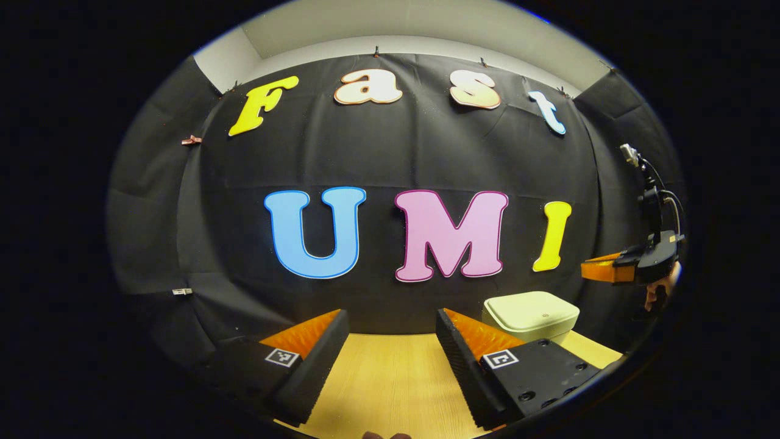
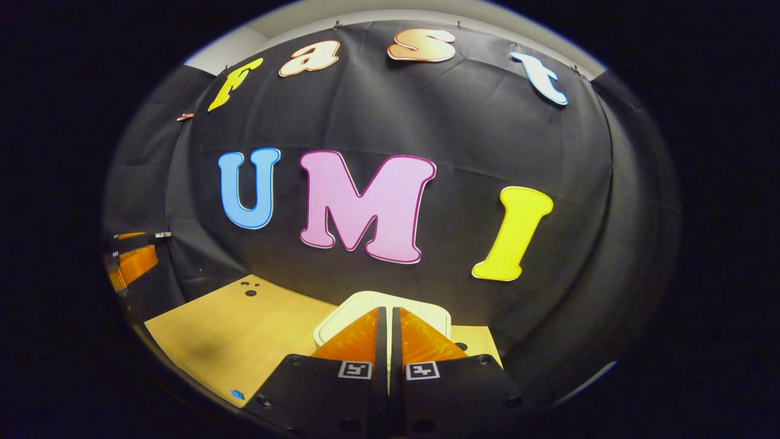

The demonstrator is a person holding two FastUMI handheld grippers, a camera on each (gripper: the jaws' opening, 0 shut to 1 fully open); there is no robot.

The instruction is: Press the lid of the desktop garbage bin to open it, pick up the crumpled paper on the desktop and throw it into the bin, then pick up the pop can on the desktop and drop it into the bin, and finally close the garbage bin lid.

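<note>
The white desktop bin (image 1: 530, 314) stands on the wooden table (image 1: 390, 378) near the back wall, its lid down. My left gripper (image 1: 391, 317) is open with nothing between its fingers, low over the table and to the left of the bin. In the right gripper view my right gripper (image 2: 387, 312) is shut with nothing in it, and its tips point down at the bin lid (image 2: 341, 320) from above. The left gripper view shows the right gripper (image 1: 588, 268) in the air above and to the right of the bin, held by a hand (image 1: 661, 292).
The black cloth wall rises just behind the bin. Small dark holes (image 2: 247, 286) mark the tabletop (image 2: 244, 329) near the wall, and a small blue mark (image 2: 237, 394) lies at its front edge. The left gripper (image 2: 125, 250) shows at the far left of the right gripper view.
</note>
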